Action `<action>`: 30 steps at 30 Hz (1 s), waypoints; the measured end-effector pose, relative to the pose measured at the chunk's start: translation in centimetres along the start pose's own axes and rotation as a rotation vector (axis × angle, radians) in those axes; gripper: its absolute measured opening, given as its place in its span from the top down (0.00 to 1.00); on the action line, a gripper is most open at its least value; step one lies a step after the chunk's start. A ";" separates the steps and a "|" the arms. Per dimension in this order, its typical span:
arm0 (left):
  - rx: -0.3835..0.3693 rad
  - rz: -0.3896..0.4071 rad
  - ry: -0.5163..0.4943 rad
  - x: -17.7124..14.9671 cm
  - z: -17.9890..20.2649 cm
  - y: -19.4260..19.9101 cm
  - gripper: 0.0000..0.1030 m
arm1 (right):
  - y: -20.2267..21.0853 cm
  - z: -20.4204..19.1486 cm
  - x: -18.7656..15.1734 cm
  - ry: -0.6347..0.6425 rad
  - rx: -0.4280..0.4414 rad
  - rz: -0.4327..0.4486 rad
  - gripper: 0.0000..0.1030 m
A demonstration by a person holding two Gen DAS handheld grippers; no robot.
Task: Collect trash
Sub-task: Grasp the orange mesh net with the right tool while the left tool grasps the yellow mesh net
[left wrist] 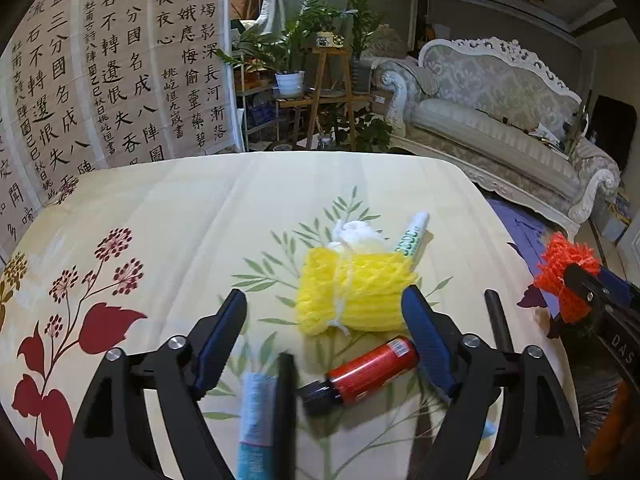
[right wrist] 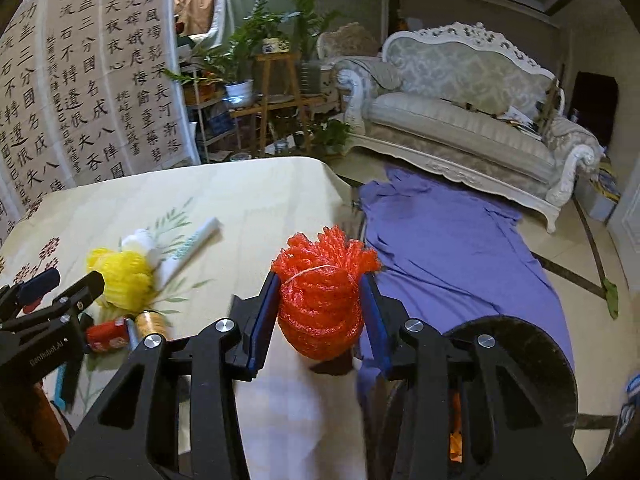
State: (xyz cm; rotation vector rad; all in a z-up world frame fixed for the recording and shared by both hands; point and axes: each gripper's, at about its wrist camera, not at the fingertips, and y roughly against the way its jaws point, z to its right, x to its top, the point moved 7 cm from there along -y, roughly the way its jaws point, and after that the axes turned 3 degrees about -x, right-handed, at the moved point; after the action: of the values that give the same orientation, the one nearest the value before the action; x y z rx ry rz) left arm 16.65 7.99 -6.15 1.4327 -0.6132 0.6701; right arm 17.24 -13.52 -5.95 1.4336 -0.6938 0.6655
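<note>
The span between the spread fingers (left wrist: 416, 312) of the left gripper (left wrist: 324, 308) is obstructed ahead by a yellow net bundle (left wrist: 352, 296) and a red bottle (left wrist: 368, 372). Bare counter (left wrist: 160, 208) is left open to the left. The gap of the right gripper (right wrist: 320, 292) is filled by an orange net bundle (right wrist: 320, 304); a dark bin (right wrist: 516, 344) stands just beside it.

Calligraphy wall (left wrist: 100, 80), potted plants (left wrist: 304, 44), ornate sofa (left wrist: 500, 112), purple floor cloth (right wrist: 452, 248).

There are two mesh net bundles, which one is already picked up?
The orange net bundle, clamped between the right gripper fingers at the table's edge. The yellow net bundle lies loose on the tablecloth.
</note>
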 end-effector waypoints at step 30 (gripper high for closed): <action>0.017 -0.049 0.001 -0.7 0.1 -1.2 0.40 | -1.1 0.9 -1.4 -0.024 0.028 -0.031 0.61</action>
State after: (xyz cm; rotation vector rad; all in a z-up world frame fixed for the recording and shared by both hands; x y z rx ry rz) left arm 17.02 7.80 -7.44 1.4583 -0.5710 0.6388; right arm 17.21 -14.47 -7.73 1.4776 -0.6820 0.6371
